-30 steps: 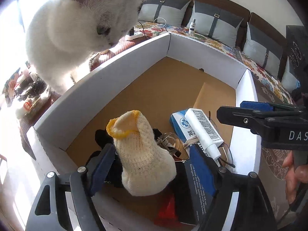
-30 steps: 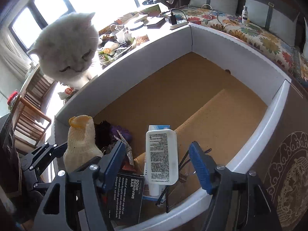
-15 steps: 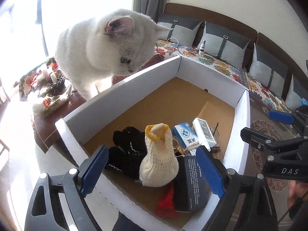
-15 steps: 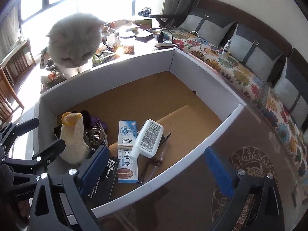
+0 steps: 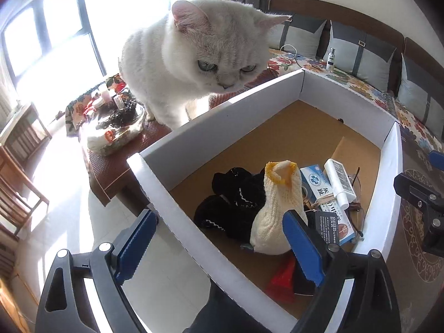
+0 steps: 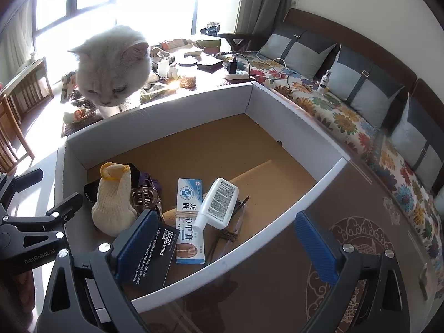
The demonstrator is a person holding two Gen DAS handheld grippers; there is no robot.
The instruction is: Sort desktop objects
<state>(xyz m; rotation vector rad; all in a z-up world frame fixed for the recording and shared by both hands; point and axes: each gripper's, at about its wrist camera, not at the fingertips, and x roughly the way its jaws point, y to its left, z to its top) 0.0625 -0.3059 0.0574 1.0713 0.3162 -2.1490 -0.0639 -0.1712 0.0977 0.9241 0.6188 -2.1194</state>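
White-walled cardboard box (image 6: 294, 111) with a brown floor, standing on the desk (image 6: 277, 285); taken here as the landmark for all places. Behind its far-left wall, a white cat (image 5: 194, 63), head bent over the rim, looking down into the box. Beyond its far-right wall, a sofa (image 6: 347, 111) with a flowered cover and grey cushions.

Above its near-left corner, the left gripper (image 5: 219, 247), blue pads far apart, nothing between them but the box wall below; jaws wide open and empty. Above its near-right wall, the right gripper (image 6: 224, 247), jaws also wide open and empty, one pad over the box inside, the other over the desk outside.

Inside the box, all things gathered in the near-left part, the far part bare:
- Black knitted cloth (image 5: 230, 208), lying toward the left wall.
- Cream knitted sock (image 6: 113, 199) with a yellow cuff, standing upright, touching the black cloth.
- Black carton (image 6: 154, 255) with white print, lying near the front wall, partly hidden by a right gripper pad.
- Blue-and-white medicine box (image 6: 188, 211), lying flat right of the sock.
- White tube (image 6: 217, 204), lying slanted across the medicine box.
- Clear hair clip (image 6: 144, 197), between the sock and the medicine box.
- Thin-framed glasses (image 6: 227, 230), lying under and beside the tube, toward the right wall.
- Red thing (image 5: 281, 280) at the near corner, kind not possible to tell.
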